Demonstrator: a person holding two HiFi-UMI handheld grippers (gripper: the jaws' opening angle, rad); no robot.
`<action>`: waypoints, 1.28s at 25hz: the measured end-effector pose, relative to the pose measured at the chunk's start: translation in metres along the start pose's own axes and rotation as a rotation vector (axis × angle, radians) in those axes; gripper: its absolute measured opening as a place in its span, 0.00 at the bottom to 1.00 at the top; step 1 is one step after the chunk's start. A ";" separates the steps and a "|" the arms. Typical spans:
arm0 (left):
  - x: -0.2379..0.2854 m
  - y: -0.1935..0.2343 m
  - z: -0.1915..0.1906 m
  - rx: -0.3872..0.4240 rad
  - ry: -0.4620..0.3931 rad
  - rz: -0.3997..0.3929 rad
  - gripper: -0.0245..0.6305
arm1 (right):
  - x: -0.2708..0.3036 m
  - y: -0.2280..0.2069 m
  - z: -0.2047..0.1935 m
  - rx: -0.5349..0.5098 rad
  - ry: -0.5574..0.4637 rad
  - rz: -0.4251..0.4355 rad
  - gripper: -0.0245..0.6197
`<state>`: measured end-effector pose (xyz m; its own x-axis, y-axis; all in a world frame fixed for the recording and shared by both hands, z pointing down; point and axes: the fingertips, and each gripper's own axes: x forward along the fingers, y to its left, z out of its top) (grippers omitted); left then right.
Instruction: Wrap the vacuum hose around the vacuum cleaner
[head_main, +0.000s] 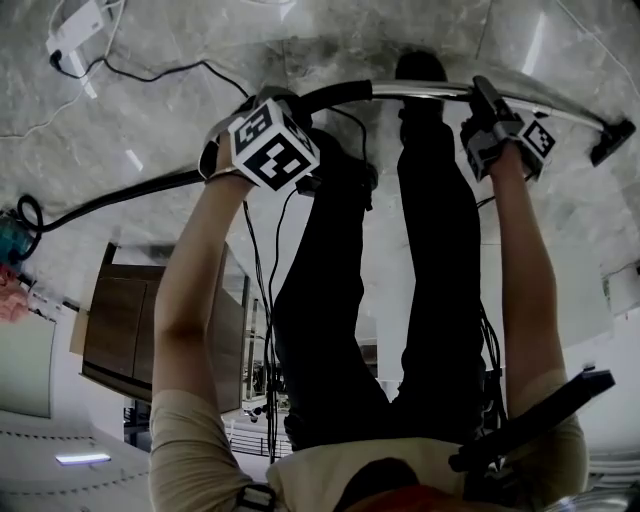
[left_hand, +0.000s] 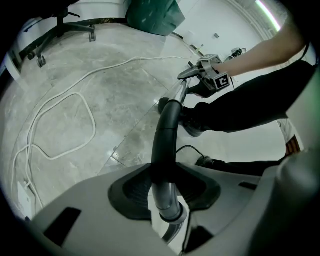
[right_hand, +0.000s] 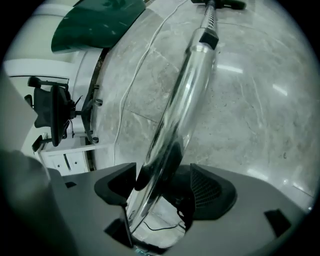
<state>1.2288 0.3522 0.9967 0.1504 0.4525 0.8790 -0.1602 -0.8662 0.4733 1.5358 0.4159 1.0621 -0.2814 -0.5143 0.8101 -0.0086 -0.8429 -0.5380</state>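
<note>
In the head view, the person stands on a grey marble floor (head_main: 160, 90) with both arms stretched down. The left gripper (head_main: 262, 148) is at the black vacuum hose (head_main: 110, 200), which trails left across the floor toward a teal object (head_main: 10, 238) cut off by the frame edge. The right gripper (head_main: 500, 135) is at the chrome wand (head_main: 430, 90), which runs on to the right and ends in a black floor nozzle (head_main: 612, 140). A white cable (head_main: 75, 30) lies at the upper left.

In the left gripper view, the fingers (left_hand: 130, 192) are closed on the hose's stiff black curved end (left_hand: 165, 135), just above its grey collar, with a pad against each side. The right gripper (left_hand: 202, 75) shows farther along the wand, and the white cable (left_hand: 65, 120) loops over the floor.

In the right gripper view, the fingers (right_hand: 212, 192) stand wide apart around the chrome wand (right_hand: 187, 95). The wand leans against the left pad and a clear gap separates it from the right pad, so nothing is clamped. The wand slopes away to the nozzle (right_hand: 225, 4) at the top edge.
</note>
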 end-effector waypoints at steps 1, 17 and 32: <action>0.000 -0.003 0.000 0.000 0.007 0.000 0.27 | 0.002 -0.001 0.003 0.000 -0.008 0.000 0.52; -0.043 -0.067 -0.027 0.040 -0.025 -0.091 0.27 | -0.022 0.021 0.002 0.075 -0.106 0.175 0.24; -0.168 -0.156 -0.021 -0.008 -0.285 0.044 0.26 | -0.146 0.163 -0.066 -0.052 0.039 0.423 0.24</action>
<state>1.2085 0.4162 0.7765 0.4106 0.3354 0.8479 -0.1802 -0.8817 0.4361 1.5122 0.3637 0.8407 -0.3068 -0.8058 0.5066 0.0674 -0.5493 -0.8329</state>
